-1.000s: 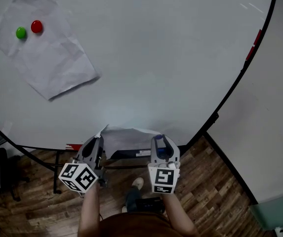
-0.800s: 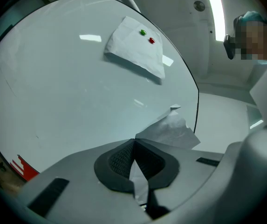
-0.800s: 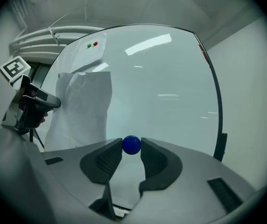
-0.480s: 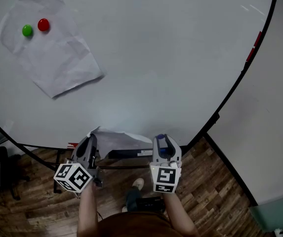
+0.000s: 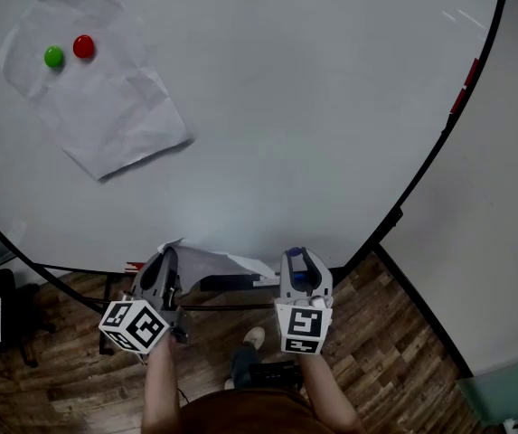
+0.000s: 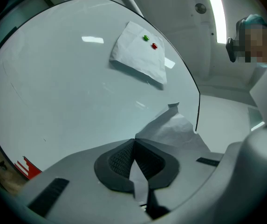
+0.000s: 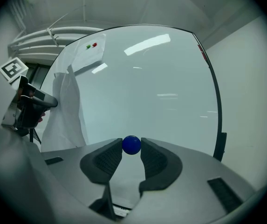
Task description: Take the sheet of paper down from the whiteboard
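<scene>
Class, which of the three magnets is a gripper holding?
The blue magnet, pinched in the right gripper; the green magnet and red magnet pin a sheet to the whiteboard.

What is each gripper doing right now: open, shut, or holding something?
Left gripper: shut on the sheet of paper.
Right gripper: shut on a small blue magnet.

Whiteboard (image 5: 286,107), dark-framed, above a wooden floor (image 5: 394,360). At its upper left a creased paper sheet (image 5: 105,116) lies flat, with a green magnet (image 5: 53,57) and a red magnet (image 5: 83,46) on it.
</scene>
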Demonstrator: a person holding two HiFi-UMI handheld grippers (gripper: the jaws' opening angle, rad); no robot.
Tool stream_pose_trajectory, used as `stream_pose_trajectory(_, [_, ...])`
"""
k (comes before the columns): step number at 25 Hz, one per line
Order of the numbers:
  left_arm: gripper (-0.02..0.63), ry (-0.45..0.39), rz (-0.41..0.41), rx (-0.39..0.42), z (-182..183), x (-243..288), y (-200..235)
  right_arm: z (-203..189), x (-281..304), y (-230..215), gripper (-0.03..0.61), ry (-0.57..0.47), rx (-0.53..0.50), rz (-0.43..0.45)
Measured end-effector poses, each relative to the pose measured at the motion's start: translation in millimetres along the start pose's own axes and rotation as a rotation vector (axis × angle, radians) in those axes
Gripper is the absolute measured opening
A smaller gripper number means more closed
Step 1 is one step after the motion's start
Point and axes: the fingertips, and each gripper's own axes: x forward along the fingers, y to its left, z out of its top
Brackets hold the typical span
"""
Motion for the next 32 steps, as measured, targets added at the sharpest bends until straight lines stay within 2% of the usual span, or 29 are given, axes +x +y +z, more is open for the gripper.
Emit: stream_pose_trajectory(32, [0.025, 0.002, 0.002, 0.0, -0.3, 0.1, 1.7, -5.2, 2.3, 0.9, 0.137, 0.015, -0.002, 0.005])
